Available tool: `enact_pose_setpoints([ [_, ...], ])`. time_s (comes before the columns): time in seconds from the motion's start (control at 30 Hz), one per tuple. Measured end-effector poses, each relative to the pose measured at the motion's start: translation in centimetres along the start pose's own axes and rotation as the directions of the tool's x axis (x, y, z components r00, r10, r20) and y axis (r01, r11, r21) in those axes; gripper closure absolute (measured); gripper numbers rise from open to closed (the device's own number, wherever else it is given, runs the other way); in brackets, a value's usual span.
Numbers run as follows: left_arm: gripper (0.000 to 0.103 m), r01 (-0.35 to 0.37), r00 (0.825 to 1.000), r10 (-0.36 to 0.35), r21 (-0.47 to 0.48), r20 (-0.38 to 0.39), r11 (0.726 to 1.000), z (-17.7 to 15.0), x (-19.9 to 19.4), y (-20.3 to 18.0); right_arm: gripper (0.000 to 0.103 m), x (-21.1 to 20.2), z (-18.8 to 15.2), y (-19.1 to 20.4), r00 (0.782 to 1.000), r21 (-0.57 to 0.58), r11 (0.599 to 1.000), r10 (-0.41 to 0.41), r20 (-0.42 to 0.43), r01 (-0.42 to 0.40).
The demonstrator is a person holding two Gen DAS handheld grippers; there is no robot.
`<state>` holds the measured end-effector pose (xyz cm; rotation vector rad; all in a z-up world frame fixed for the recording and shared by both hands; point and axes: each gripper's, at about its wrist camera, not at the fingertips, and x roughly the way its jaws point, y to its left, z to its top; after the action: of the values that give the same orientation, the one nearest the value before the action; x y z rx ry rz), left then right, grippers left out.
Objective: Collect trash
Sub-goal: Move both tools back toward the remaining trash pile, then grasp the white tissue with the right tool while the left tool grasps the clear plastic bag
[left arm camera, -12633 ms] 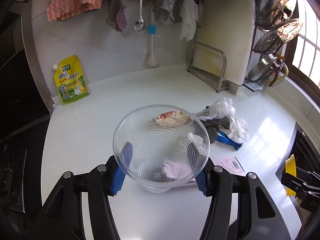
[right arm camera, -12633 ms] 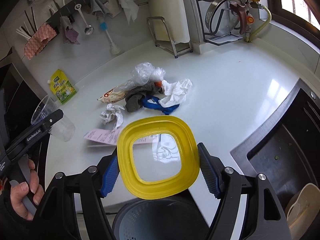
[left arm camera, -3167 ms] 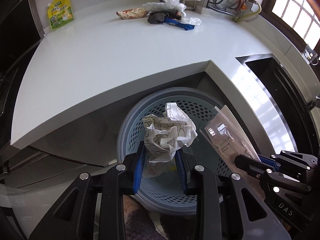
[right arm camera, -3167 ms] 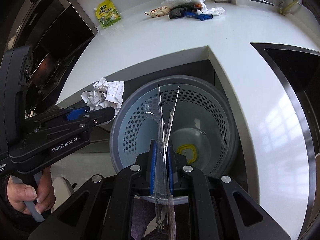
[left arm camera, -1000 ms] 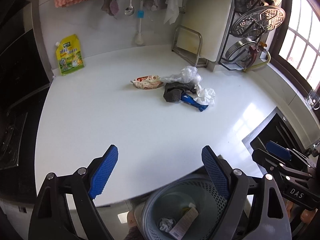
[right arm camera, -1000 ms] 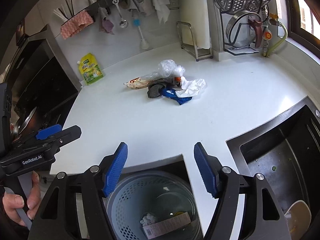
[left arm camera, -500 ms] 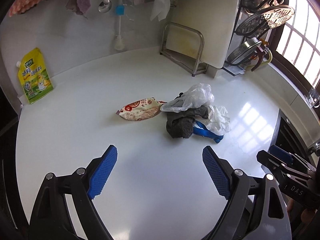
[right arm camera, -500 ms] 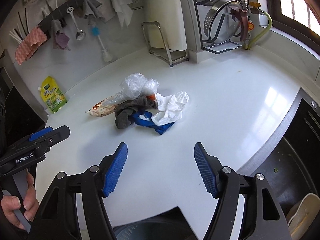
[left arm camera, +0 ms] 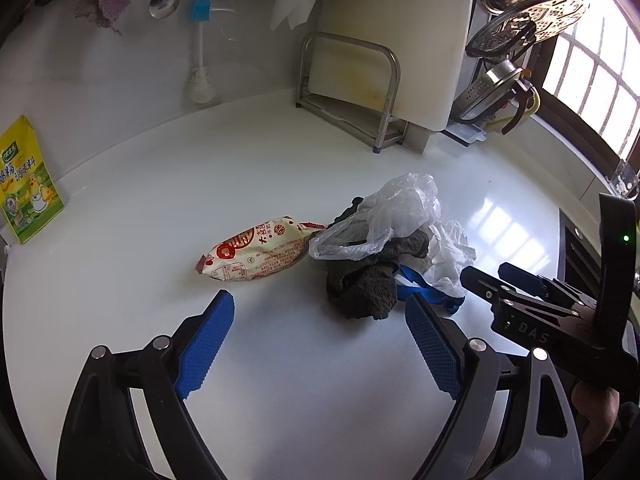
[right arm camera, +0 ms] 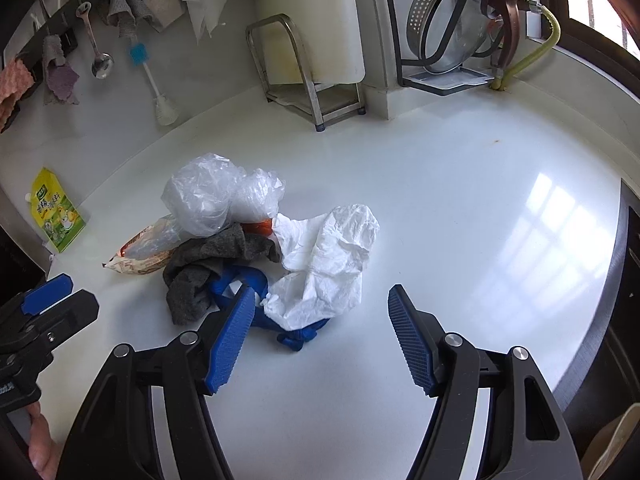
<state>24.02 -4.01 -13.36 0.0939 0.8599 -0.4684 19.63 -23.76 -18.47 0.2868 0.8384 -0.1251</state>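
Observation:
A heap of trash lies on the white counter (left arm camera: 320, 380): a red-and-cream snack wrapper (left arm camera: 256, 249), a clear plastic bag (left arm camera: 394, 208), a dark grey rag (left arm camera: 370, 280), crumpled white tissue (right arm camera: 324, 264) and a blue strip (right arm camera: 298, 332). My left gripper (left arm camera: 320, 344) hovers open just short of the wrapper and rag, nothing between its blue pads (left arm camera: 206, 344). My right gripper (right arm camera: 320, 336) is open too, its left pad beside the blue strip and the tissue's near edge. In the left wrist view the right gripper (left arm camera: 520, 292) shows at the right edge.
A yellow seasoning pouch (left arm camera: 26, 184) leans on the back wall at left. A metal rack with a cutting board (left arm camera: 360, 92) and a pot rack (right arm camera: 452, 40) stand behind the heap. Utensils and cloths hang on the wall. A dark sink edge (right arm camera: 624, 280) lies at right.
Both grippers have moved forward and down over the counter toward the heap, which now looks much larger. The bin below the counter edge has dropped out of view.

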Motion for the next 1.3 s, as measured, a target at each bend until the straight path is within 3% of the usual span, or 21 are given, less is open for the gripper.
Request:
enact_pose_setpoints([
  [0.33,0.015,0.012,1.000,-0.012,0.002,-0.004,1.000,0.1,0.8,0.4,0.038,3.4,1.2,0.1,0.998,-0.014,0.998,-0.056,-0.007,0.056],
  [0.4,0.015,0.015,1.000,-0.015,0.000,-0.004,1.000,0.1,0.8,0.4,0.042,3.6,1.2,0.1,0.998,-0.018,0.998,-0.056,-0.008,0.056],
  [0.67,0.015,0.025,1.000,-0.025,0.001,-0.001,1.000,0.4,1.1,0.1,0.085,4.1,1.1,0.0,0.999,-0.030,0.999,-0.030,-0.034,0.029],
  [0.77,0.015,0.038,0.999,-0.038,0.001,0.000,0.999,0.7,1.3,-0.5,0.092,3.8,1.1,-0.8,0.999,0.008,1.000,0.001,-0.040,0.000],
  [1.3,0.015,0.088,0.994,-0.091,0.059,0.054,0.994,3.5,3.9,-5.3,0.094,-1.1,-0.6,-6.5,0.997,0.147,0.987,-0.070,0.016,0.066],
])
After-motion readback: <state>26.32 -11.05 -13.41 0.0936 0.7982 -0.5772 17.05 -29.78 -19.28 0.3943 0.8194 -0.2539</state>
